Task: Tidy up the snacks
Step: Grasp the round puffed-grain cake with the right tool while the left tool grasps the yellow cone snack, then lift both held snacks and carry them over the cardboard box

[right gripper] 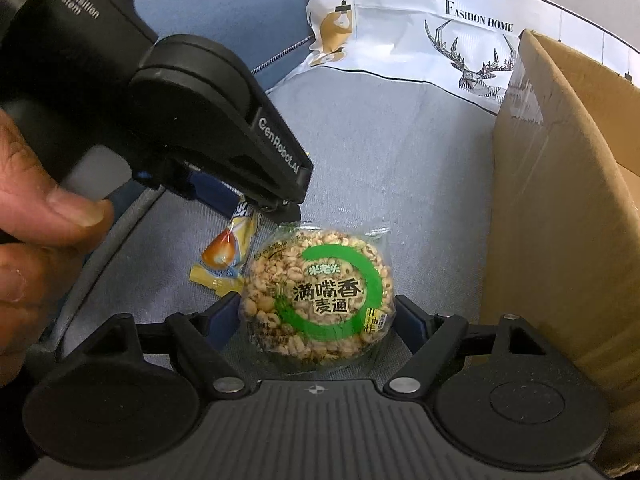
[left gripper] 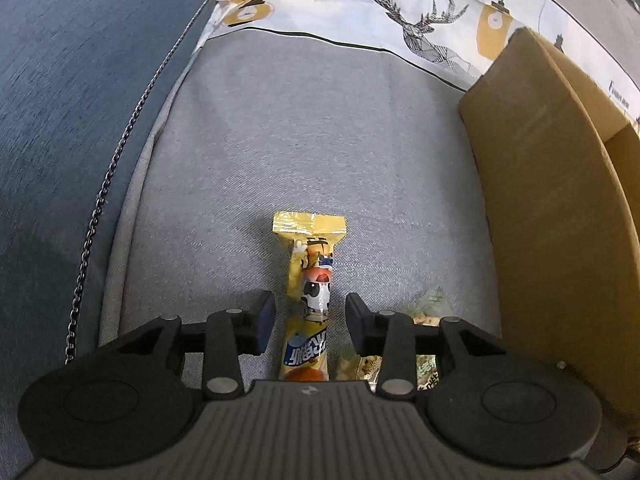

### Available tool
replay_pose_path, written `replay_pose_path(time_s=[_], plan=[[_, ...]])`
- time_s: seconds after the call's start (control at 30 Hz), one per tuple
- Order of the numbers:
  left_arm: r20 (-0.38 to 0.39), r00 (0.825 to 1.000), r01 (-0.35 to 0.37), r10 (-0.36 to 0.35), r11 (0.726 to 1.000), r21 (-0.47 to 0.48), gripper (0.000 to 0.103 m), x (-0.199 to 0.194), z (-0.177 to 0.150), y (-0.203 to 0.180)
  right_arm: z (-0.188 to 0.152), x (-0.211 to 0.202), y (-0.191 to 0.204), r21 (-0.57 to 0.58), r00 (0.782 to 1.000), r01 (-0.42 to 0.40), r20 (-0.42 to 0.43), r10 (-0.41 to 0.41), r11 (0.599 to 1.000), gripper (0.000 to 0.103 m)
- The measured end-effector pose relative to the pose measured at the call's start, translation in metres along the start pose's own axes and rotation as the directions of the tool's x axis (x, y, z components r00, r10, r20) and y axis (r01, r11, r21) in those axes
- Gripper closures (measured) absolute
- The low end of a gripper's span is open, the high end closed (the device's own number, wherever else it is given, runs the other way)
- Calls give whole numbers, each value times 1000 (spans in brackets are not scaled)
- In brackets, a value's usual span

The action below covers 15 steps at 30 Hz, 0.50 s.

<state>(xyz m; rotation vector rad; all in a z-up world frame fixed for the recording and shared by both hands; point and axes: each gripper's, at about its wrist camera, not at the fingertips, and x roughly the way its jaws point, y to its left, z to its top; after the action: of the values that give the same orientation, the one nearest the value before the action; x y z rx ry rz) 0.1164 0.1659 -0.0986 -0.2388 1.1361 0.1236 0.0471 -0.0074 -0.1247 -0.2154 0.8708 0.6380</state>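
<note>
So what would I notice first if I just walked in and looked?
Probably the round puffed-grain cake with its bright green ring, lying on the grey cushion between the open fingers of the right claw. Next, the long yellow snack stick between the open fingers of the left claw. A big cardboard box stands just to the right.

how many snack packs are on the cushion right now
2. A yellow snack stick lies between the open left gripper fingers; a round puffed-grain cake sits between the open right gripper fingers. The cardboard box may hide more.
</note>
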Motion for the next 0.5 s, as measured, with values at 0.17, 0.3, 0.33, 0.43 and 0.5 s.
replay_pose_path(time_s=[0.17,0.3,0.33,0.43,0.5], plan=[[10,999,-31,31,999,22,91,-1,0,0,-2,1,1,-9,1000,3,1,-3,1000,23],[24,999,-22,23,999,-28,93,-4,3,10,-4,-2,2,-19,1000,6,26,-5,1000,24],[24,999,-21,22,999,-37,93,-5,3,12,-4,-4,2,-25,999,6,38,-5,1000,24],[6,1000,-6,6,997,-72,92,-3,4,18,-6,-5,3,-27,1000,3,31,-3,1000,24],[4,1000,2,-2,996,-88,91,-3,4,20,-7,-3,3,-24,1000,5,14,-5,1000,24]])
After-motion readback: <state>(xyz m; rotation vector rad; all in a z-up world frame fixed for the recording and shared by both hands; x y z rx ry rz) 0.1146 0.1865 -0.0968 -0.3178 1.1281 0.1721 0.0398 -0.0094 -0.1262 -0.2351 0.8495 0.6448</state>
